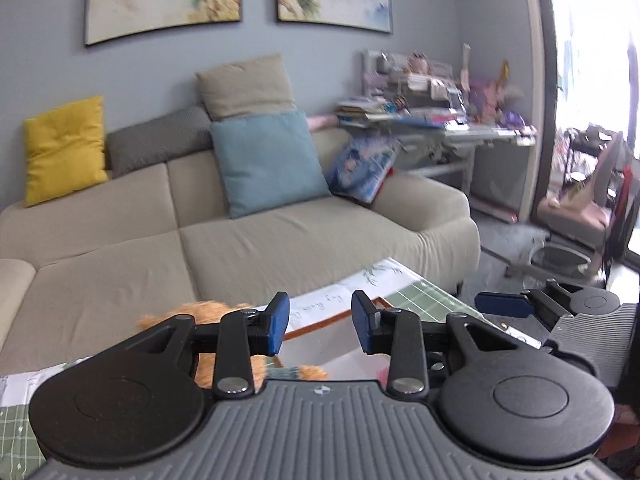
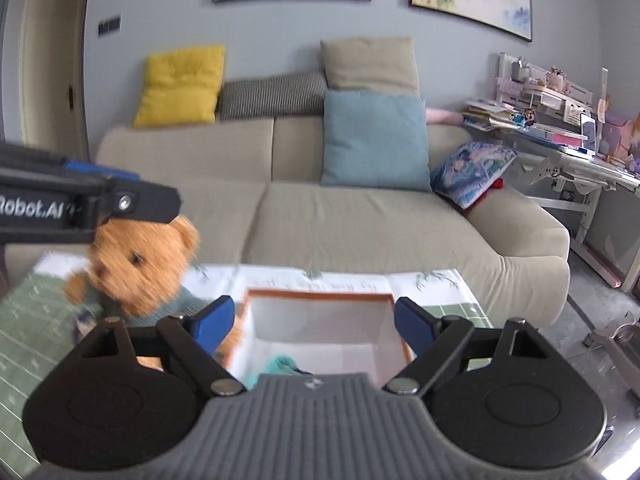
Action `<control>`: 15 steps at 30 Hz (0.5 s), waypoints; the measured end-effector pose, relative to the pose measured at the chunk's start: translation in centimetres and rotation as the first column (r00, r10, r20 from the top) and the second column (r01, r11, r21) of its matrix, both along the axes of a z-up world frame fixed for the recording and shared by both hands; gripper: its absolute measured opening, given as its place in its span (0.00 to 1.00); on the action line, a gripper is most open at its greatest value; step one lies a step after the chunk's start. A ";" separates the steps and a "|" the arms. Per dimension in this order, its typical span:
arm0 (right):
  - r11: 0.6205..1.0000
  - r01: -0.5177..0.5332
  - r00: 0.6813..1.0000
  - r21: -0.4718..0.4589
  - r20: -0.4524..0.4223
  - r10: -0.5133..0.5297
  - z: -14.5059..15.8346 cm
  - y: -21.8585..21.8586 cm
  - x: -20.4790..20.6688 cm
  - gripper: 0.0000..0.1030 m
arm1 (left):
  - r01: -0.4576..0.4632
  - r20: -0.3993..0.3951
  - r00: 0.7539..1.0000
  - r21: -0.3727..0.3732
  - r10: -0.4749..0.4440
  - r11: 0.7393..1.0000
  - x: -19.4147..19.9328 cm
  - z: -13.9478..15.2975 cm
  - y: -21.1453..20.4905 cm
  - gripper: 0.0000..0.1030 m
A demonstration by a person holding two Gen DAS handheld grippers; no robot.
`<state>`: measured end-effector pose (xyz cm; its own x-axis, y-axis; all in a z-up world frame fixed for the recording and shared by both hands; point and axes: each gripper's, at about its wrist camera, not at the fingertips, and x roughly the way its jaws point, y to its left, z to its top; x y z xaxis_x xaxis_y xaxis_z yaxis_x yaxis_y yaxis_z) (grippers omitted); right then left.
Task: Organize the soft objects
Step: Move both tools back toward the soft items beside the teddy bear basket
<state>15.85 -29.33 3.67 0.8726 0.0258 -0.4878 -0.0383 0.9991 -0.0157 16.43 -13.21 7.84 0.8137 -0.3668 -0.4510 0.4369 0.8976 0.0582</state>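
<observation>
A brown teddy bear (image 2: pixel 138 270) in a teal sweater sits on the low table (image 2: pixel 24 320), just left of the white, orange-rimmed box (image 2: pixel 320 320). Something soft and teal (image 2: pixel 280 364) lies inside that box. The right gripper (image 2: pixel 314 322) hangs over the box with its blue-padded jaws spread wide, nothing between them. The left gripper (image 1: pixel 320 326) is above the bear, its jaws parted and empty; it reaches in over the bear's head in the right wrist view. Behind the box stands the beige sofa (image 2: pixel 360 220) with yellow (image 2: pixel 180 84) and blue cushions (image 2: pixel 374 142).
</observation>
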 end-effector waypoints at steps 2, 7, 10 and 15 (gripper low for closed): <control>1.000 0.000 1.000 0.028 0.020 -0.001 0.7 1.0 -0.9 0.84 | -0.021 0.019 1.000 0.002 0.021 1.000 -1.0 0.1 1.1 0.41; 0.998 -0.011 0.999 0.059 0.038 0.009 1.2 3.8 -3.1 0.85 | -0.075 0.062 0.995 0.036 0.072 0.997 -3.5 -1.0 3.3 0.43; 0.996 -0.026 0.999 0.087 0.025 0.024 1.1 5.5 -4.4 0.85 | -0.108 0.033 0.994 0.014 0.107 0.994 -4.7 -2.0 5.1 0.43; 0.996 -0.041 0.999 0.082 0.001 0.041 -0.3 8.2 -6.0 0.86 | -0.179 0.007 0.984 0.044 0.178 0.983 -6.1 -4.4 7.9 0.43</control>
<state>9.88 -21.17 3.40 0.8694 0.1018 -0.4835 -0.0796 0.9946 0.0663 10.30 -5.29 3.44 0.8657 -0.1952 -0.4609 0.2697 0.9577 0.1009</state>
